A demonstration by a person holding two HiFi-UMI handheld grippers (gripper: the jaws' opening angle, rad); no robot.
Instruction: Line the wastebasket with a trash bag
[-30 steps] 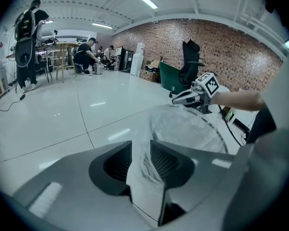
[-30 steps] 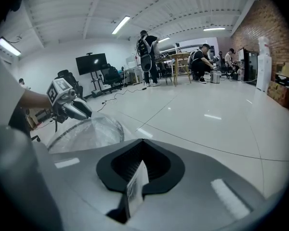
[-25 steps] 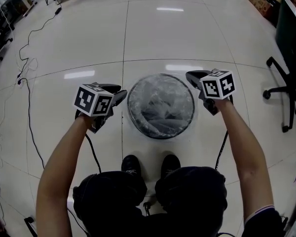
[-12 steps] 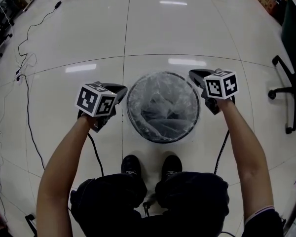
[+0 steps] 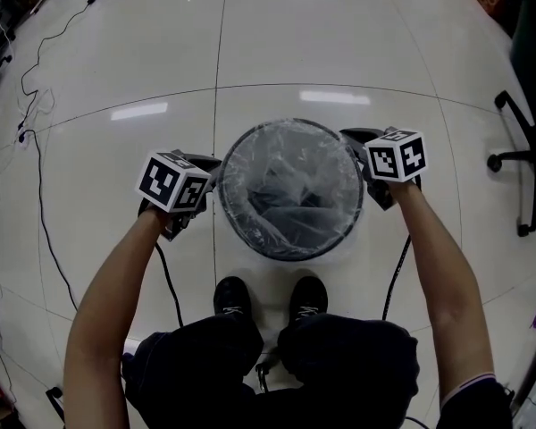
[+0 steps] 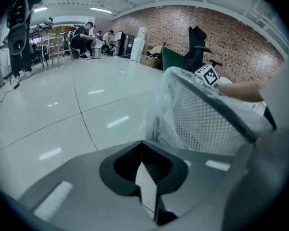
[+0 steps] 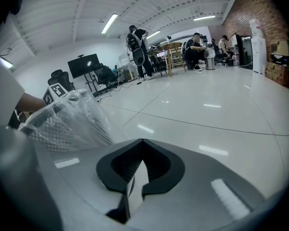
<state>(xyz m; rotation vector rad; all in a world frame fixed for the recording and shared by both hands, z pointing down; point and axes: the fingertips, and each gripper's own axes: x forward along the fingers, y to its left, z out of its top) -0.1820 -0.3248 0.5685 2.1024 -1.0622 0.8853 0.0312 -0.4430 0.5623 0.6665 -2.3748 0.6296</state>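
Glossy white tiled floor (image 5: 116,79), brick wall (image 6: 231,32), black office chair (image 5: 529,61), ceiling strip lights (image 7: 111,23).

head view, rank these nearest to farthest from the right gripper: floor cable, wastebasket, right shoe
1. wastebasket: directly beside the right gripper, on its left in the picture.
2. right shoe: on the floor, below the basket.
3. floor cable: far left, beyond the basket.

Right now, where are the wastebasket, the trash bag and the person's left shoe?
wastebasket (image 5: 290,255): head view, near side of rim.
trash bag (image 5: 286,184): head view, crumpled plastic inside.
left shoe (image 5: 230,295): head view, its top.
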